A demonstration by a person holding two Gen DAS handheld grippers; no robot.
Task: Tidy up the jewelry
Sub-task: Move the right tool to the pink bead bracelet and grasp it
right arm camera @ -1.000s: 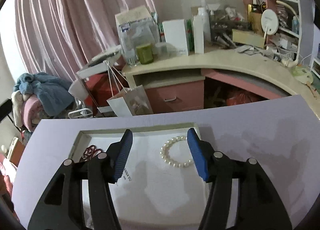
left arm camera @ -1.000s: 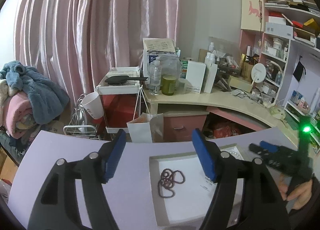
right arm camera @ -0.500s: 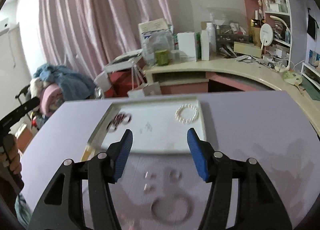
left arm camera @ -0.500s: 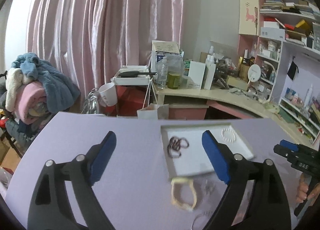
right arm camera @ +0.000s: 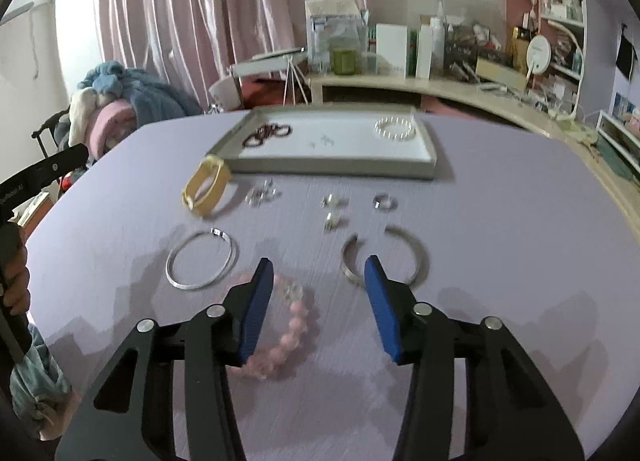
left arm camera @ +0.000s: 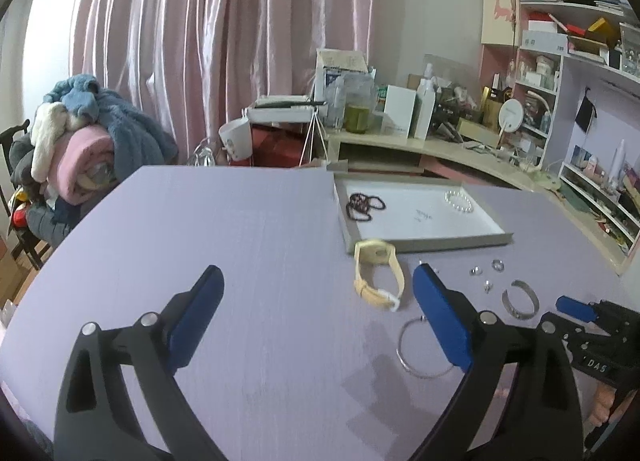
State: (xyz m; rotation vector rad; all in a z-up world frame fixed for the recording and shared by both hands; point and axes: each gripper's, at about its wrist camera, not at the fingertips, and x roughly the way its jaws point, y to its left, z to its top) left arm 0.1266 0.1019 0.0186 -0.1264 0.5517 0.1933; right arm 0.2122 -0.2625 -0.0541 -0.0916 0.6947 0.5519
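fingers of the right gripper (right arm camera: pixel 318 293) stand apart over the lavender counter (right arm camera: pixel 500 229) and have just been closing; nothing is pinched, though a pink bead bracelet (right arm camera: pixel 294 325) lies blurred on the counter beneath them. the left gripper (left arm camera: pixel 316 313) hangs over bare counter with its fingers spread wide, having just been opening, and holds nothing. just past the right fingers lie a thin silver bangle (right arm camera: pixel 200 263) and an open silver cuff (right arm camera: pixel 386 259). beyond these, small silver rings (right arm camera: pixel 334 209) are scattered, with a yellow watch (right arm camera: pixel 206 185) to their left, close to the near edge of a shallow grey tray (right arm camera: pixel 332 171). inside the tray, a dark bead bracelet (right arm camera: pixel 268 133) lies at the left and a pearl bracelet (right arm camera: pixel 395 129) at the right, well apart. behind the counter, a cluttered desk (right arm camera: pixel 460 91) and pink curtains (right arm camera: pixel 224 1).
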